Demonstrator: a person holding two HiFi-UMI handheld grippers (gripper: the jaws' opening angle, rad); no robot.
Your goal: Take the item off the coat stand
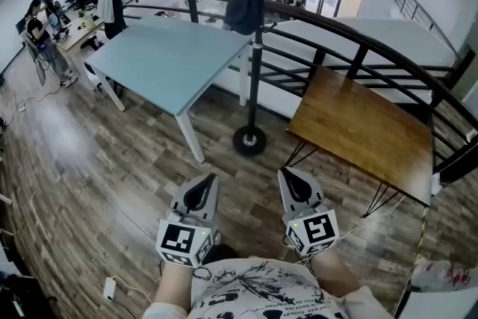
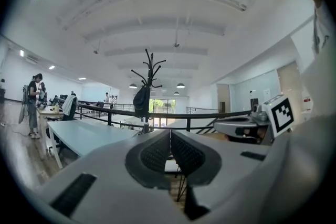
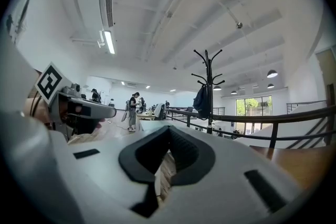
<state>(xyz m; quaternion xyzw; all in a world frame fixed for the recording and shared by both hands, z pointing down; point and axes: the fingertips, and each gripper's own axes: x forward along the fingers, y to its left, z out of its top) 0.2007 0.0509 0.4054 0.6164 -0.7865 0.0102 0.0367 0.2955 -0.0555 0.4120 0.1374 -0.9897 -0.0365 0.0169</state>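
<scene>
Nothing of the task looks done yet. Close to the person's body, the left tongs (image 1: 203, 189) and the right tongs (image 1: 295, 183) are both pressed together and empty, level above the wooden floor (image 1: 134, 160). Well beyond them, the coat stand (image 1: 255, 86) rises between the pale worktop (image 1: 164, 56) and the brown worktop (image 1: 366, 127). The dark bag (image 1: 243, 5) hangs high on it, untouched. Approach, grasp and lift-off remain.

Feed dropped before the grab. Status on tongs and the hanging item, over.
Left tongs and right tongs shut, empty. Dark blue bag hangs on black metal coat stand, untouched. Pale blue table and brown wooden table flank the approach.
</scene>
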